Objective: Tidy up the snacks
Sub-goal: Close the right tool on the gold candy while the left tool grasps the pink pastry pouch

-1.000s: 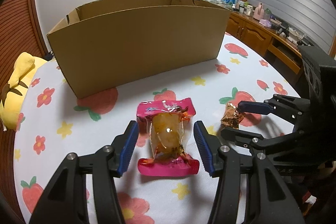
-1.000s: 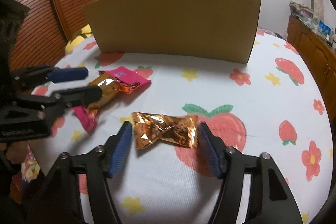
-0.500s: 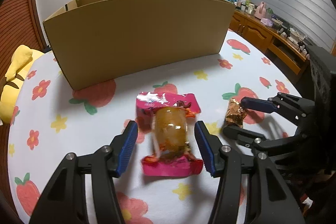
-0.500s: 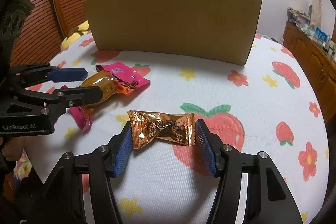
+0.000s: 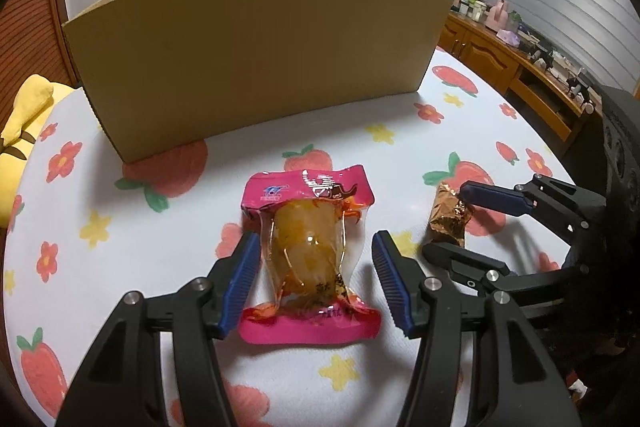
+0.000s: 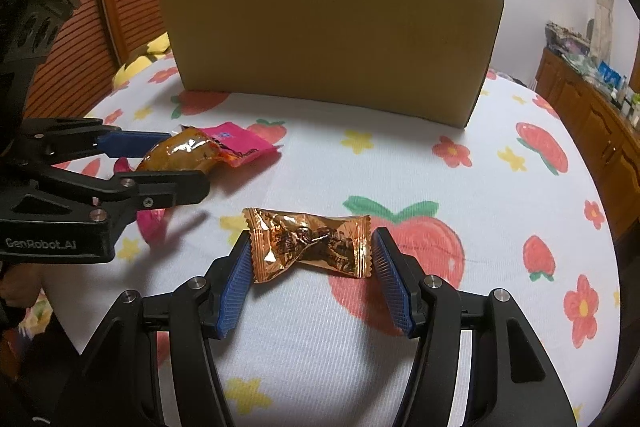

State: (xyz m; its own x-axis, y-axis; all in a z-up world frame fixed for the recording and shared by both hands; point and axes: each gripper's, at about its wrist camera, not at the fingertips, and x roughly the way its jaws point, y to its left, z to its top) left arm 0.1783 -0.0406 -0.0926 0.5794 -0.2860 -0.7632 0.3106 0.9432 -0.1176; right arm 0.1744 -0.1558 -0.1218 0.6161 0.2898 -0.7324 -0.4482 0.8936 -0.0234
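Note:
A pink-ended clear snack packet with an orange filling lies on the tablecloth between the pads of my left gripper, which is open around it. It also shows in the right wrist view. A copper foil candy lies between the pads of my right gripper, which is open, its pads close to the wrapper ends. The candy also shows in the left wrist view. An open cardboard box stands behind both snacks.
The round table has a white cloth with strawberries and flowers. A yellow plush toy lies at the table's left edge. A wooden cabinet with clutter stands to the right, beyond the table.
Both grippers have lowered and moved forward around their snacks. The right gripper's pads have narrowed toward the foil candy. The pink packet has shifted slightly.

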